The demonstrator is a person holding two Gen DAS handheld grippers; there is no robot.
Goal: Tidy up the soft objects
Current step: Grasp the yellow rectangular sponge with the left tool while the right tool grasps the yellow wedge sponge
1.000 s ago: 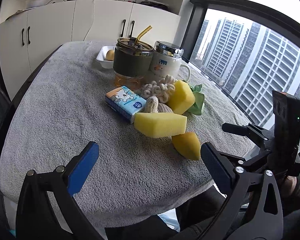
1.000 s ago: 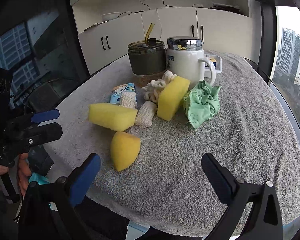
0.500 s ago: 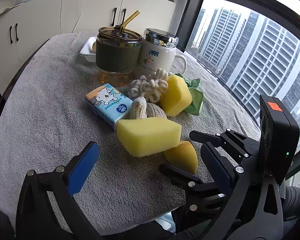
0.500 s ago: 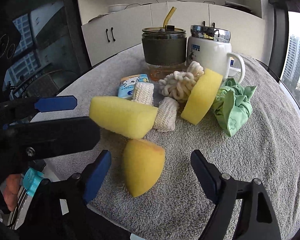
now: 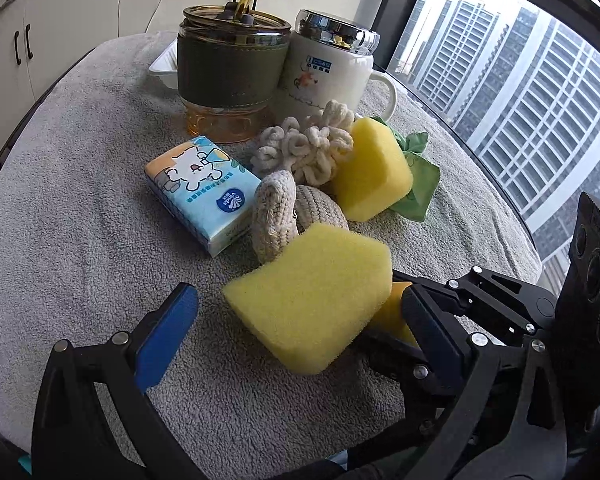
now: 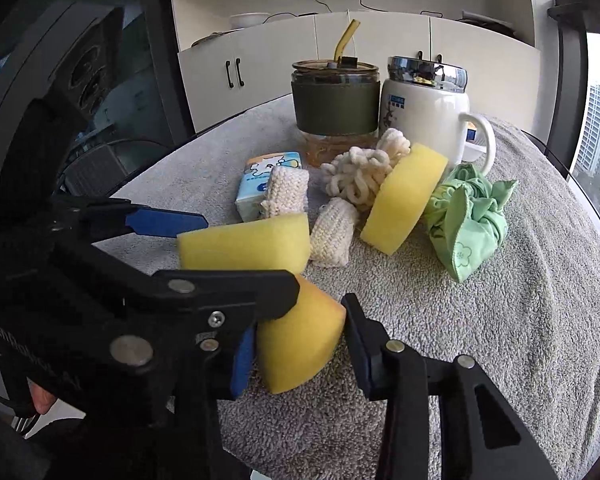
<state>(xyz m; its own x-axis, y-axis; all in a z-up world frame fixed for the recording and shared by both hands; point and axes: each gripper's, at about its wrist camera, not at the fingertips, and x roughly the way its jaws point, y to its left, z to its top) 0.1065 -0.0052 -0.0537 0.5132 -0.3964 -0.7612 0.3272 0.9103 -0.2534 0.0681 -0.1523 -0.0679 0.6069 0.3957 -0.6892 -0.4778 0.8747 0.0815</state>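
A rectangular yellow sponge (image 5: 312, 304) lies between the fingers of my open left gripper (image 5: 300, 320), not squeezed; it shows in the right wrist view (image 6: 246, 246) too. My right gripper (image 6: 296, 352) has its pads against both sides of a rounded yellow-orange sponge (image 6: 298, 346), which peeks out in the left wrist view (image 5: 392, 312). Behind lie a second yellow sponge (image 6: 404, 198), two cream knitted pieces (image 6: 334, 232), a cream loopy scrunchie (image 6: 360, 174), a green cloth (image 6: 466, 220) and a tissue pack (image 5: 204, 190).
A glass cup with a green sleeve and straw (image 5: 230, 72) and a white lidded mug (image 5: 328, 74) stand at the back of the grey towel-covered table (image 5: 68, 220). A white tray (image 5: 162, 66) sits behind them. The table edge is close below both grippers.
Both grippers moved forward to the front sponges. The left now straddles the rectangular sponge. The right has narrowed around the rounded sponge.
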